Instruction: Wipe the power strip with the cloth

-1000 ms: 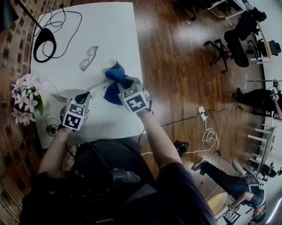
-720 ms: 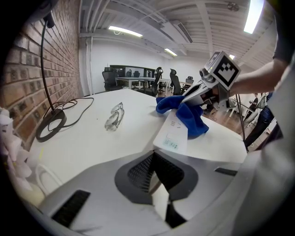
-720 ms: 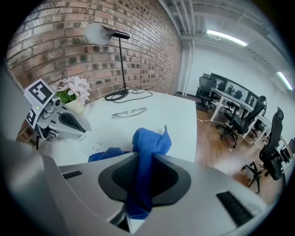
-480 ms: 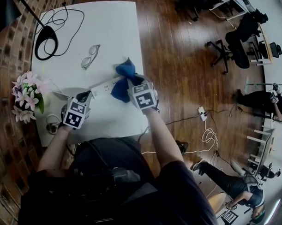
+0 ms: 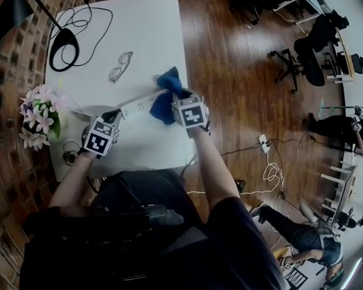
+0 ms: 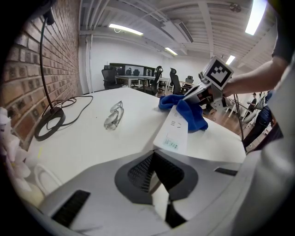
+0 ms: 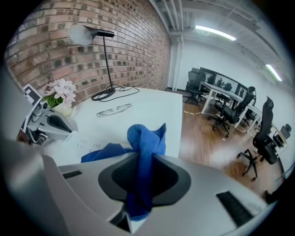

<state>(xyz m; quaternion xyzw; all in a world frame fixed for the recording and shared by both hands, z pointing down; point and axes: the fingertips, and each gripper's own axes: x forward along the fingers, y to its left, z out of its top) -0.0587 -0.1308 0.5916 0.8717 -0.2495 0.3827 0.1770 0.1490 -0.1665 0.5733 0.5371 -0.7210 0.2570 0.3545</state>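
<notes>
A white power strip (image 5: pixel 138 105) lies across the near half of the white table (image 5: pixel 136 30). My right gripper (image 5: pixel 173 105) is shut on a bunched blue cloth (image 5: pixel 166 97), which rests over the strip's right end; up close the cloth (image 7: pixel 146 138) runs between the jaws of the right gripper (image 7: pixel 138 184). My left gripper (image 5: pixel 114 117) is shut, with its tips at the strip's left end. In the left gripper view the strip (image 6: pixel 175 131) runs away from the left gripper (image 6: pixel 159 184). A narrow white piece shows between the pads; I cannot tell what it is.
A pair of glasses (image 5: pixel 120 66) lies beyond the strip. A black lamp base with a coiled cable (image 5: pixel 62 47) sits at the far left corner. Pink flowers (image 5: pixel 41 116) stand at the left edge. Right of the table is wooden floor with office chairs (image 5: pixel 303 54).
My right gripper has slid the cloth to the right along the power strip, away from the left gripper, so more of the strip shows. The left gripper has stayed put.
</notes>
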